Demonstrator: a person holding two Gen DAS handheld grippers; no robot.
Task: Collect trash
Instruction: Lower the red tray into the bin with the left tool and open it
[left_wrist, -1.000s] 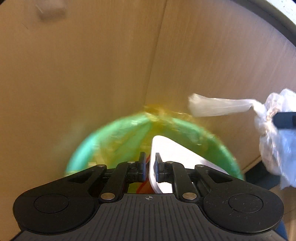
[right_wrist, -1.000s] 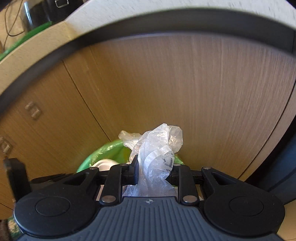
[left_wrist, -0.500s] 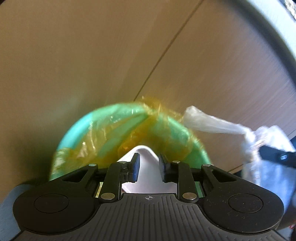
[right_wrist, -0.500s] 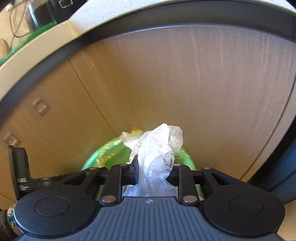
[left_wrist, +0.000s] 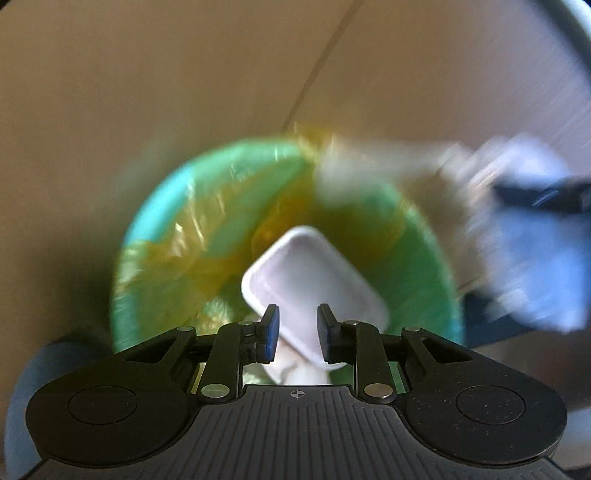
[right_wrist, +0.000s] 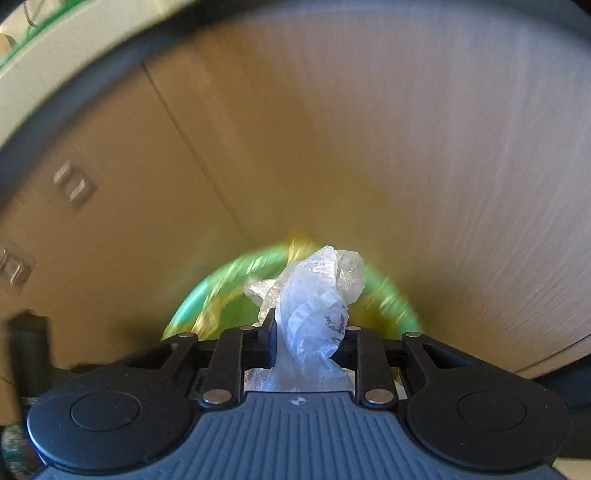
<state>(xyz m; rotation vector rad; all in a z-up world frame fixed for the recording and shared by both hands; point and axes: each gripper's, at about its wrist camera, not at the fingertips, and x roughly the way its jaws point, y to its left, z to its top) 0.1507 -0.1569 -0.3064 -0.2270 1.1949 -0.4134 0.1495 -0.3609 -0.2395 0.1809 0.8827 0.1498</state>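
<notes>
Left wrist view: a white tray (left_wrist: 314, 280) had been dropped into the green bin (left_wrist: 155, 236), the left gripper (left_wrist: 297, 332) standing apart and empty. A plastic wrap (right_wrist: 314, 317) was clamped in the right gripper (right_wrist: 308, 341) near the bin, not yet discarded.

White foam tray (left_wrist: 314, 280) lies tilted inside green bin (left_wrist: 155, 236); crumpled clear plastic bag (right_wrist: 314, 317) above its rim

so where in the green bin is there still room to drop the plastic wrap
The bin's far half, between the white tray and the back rim by the cabinet, shows only yellow liner. The near half is crowded: the tray leans there, just beyond the open left gripper. The right gripper holds the wrap.
</notes>
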